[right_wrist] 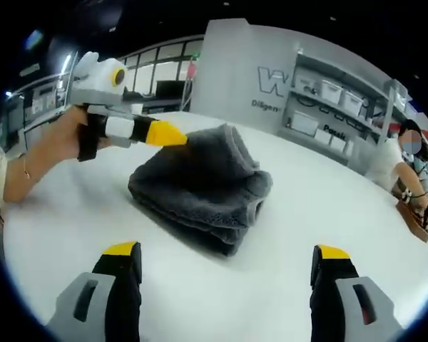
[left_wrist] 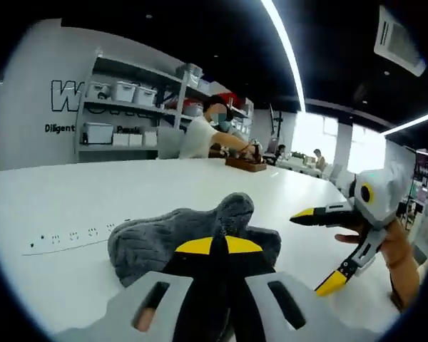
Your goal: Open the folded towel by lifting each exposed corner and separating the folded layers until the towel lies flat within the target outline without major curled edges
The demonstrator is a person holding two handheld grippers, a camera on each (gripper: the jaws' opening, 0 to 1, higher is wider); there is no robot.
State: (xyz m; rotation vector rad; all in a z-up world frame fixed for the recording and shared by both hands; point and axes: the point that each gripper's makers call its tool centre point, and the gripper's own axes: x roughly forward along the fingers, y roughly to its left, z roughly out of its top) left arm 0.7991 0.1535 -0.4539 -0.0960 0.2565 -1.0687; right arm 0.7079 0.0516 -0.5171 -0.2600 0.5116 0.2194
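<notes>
towel (right_wrist: 200, 189): grey, folded into a thick stack, on the white table (right_wrist: 321, 206). Layered fold edges face the right tongs; one corner is lifted at the top of the stack.
left tongs (left_wrist: 212, 246): yellow tips together, pinched on the towel's near edge in the left gripper view. In the right gripper view it (right_wrist: 172, 135) comes in from the left, held by a hand (right_wrist: 71, 135), tip at the raised corner.
right tongs (right_wrist: 228, 251): wide open, holding nothing, towel ahead between the two tips and apart from both. In the left gripper view it (left_wrist: 321, 246) sits right of the towel, jaws spread, held by a hand (left_wrist: 396, 246), not touching the towel.
writing: big outlined "W" (right_wrist: 272, 81) on the wall behind the towel, rest cut off by the shelves (right_wrist: 342, 107). Smaller line under it starts "Diligen" (left_wrist: 60, 128); "Pass" partly readable behind the shelves. Rest too small to read.
outline: thin dark line and a dotted row (left_wrist: 75, 235) on the table left of the left tongs.
room: bare table on all sides of the towel; far table edge well beyond it.
containers: white bins (left_wrist: 125, 91) on the shelves, lidded, contents not visible.
people: one seated at the far edge (left_wrist: 203, 132), working over a brown tray (left_wrist: 246, 164); tray contents unclear.
</notes>
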